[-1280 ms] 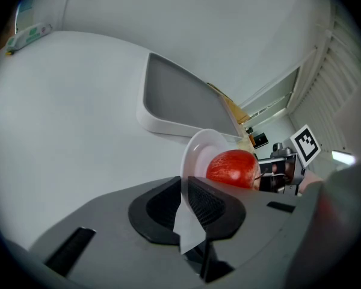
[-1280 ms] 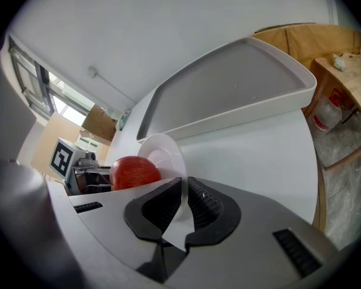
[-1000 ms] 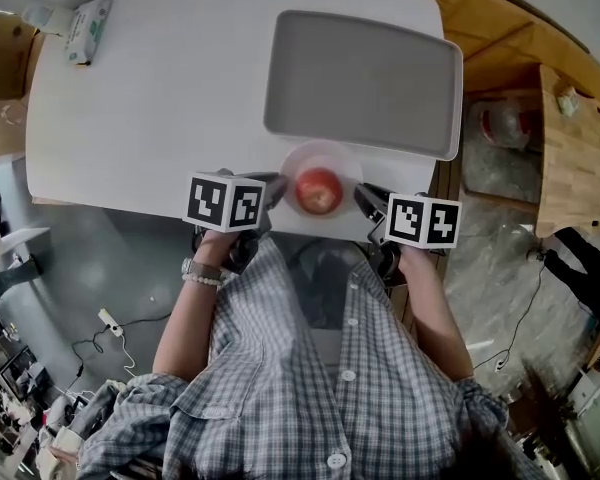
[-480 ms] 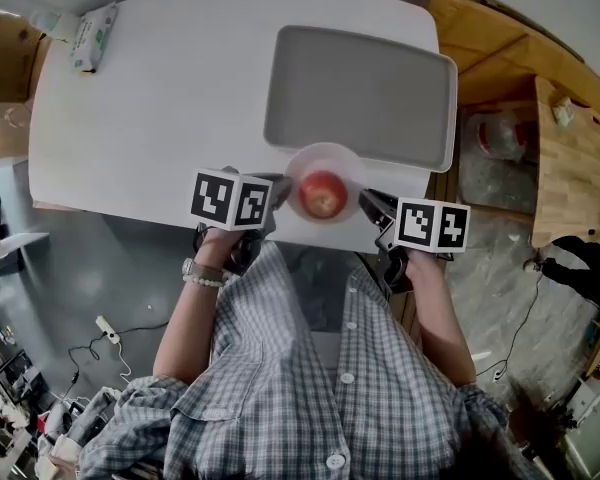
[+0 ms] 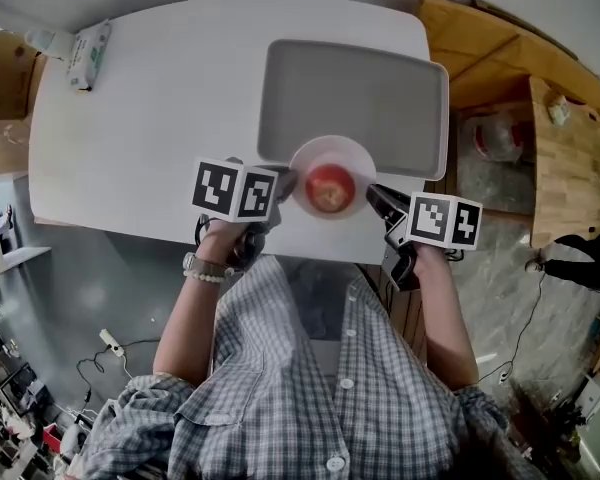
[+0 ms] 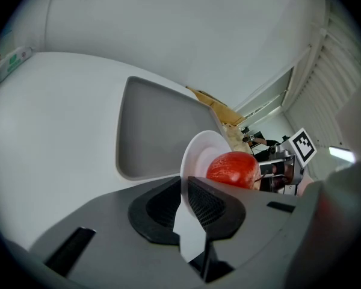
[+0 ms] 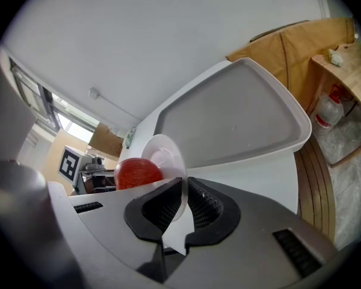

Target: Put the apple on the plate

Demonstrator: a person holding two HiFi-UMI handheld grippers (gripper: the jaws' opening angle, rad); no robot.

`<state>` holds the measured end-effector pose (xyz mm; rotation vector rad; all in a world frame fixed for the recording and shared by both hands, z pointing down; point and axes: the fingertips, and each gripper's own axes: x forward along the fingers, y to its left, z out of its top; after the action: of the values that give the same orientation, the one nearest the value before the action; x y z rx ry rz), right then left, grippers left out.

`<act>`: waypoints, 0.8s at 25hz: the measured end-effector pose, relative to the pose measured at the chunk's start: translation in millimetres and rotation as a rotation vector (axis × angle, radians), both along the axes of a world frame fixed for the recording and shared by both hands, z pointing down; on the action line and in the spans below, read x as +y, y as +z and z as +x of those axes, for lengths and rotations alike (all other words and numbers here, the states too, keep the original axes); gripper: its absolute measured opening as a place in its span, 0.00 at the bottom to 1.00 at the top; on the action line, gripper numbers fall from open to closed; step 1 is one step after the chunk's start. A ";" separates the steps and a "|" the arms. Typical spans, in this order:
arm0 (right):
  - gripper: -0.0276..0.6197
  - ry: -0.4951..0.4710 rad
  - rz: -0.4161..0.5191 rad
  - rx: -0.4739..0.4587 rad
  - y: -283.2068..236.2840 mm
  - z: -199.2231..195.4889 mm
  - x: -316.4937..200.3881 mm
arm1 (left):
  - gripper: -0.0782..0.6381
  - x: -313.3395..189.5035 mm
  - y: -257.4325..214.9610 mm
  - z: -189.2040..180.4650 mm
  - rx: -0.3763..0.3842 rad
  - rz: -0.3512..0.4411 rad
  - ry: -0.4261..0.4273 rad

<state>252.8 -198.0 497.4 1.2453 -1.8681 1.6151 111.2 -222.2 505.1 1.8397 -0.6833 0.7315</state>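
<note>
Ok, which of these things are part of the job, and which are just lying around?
In the job: apple, sitting on the plate; left gripper and right gripper, each clamped on the plate's rim.
Lying about: grey tray and wipes pack, both on the white table.

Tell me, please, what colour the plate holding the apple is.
White. The plate shows best in the head view.
</note>
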 end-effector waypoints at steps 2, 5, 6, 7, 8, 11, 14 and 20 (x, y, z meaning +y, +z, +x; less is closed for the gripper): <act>0.11 0.014 0.010 -0.008 -2.8 5.2 -8.9 | 0.17 -9.8 -2.8 5.5 0.007 0.008 0.003; 0.11 0.018 0.022 -0.015 -6.1 10.4 -21.2 | 0.17 -23.8 -5.1 11.2 0.009 0.017 0.004; 0.11 0.018 0.027 -0.013 -6.7 12.2 -25.0 | 0.17 -28.1 -5.5 13.1 0.009 0.022 0.005; 0.11 0.019 0.033 -0.011 -7.2 14.1 -28.8 | 0.17 -32.2 -5.7 15.0 0.008 0.027 0.007; 0.11 0.019 0.040 -0.009 -7.6 15.8 -32.4 | 0.17 -36.1 -5.8 16.8 0.006 0.032 0.010; 0.11 0.014 0.050 -0.009 -7.6 19.8 -40.8 | 0.17 -44.7 -5.4 21.5 0.005 0.039 0.014; 0.11 0.017 0.052 -0.012 -7.3 25.5 -48.3 | 0.17 -51.9 -5.0 26.7 0.003 0.043 0.014; 0.11 0.021 0.055 -0.024 5.0 37.4 -73.4 | 0.17 -80.5 5.9 39.5 -0.007 0.051 0.021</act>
<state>290.2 -271.4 502.5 1.2772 -1.9318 1.6060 150.8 -302.7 511.0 1.8938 -0.6939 0.7411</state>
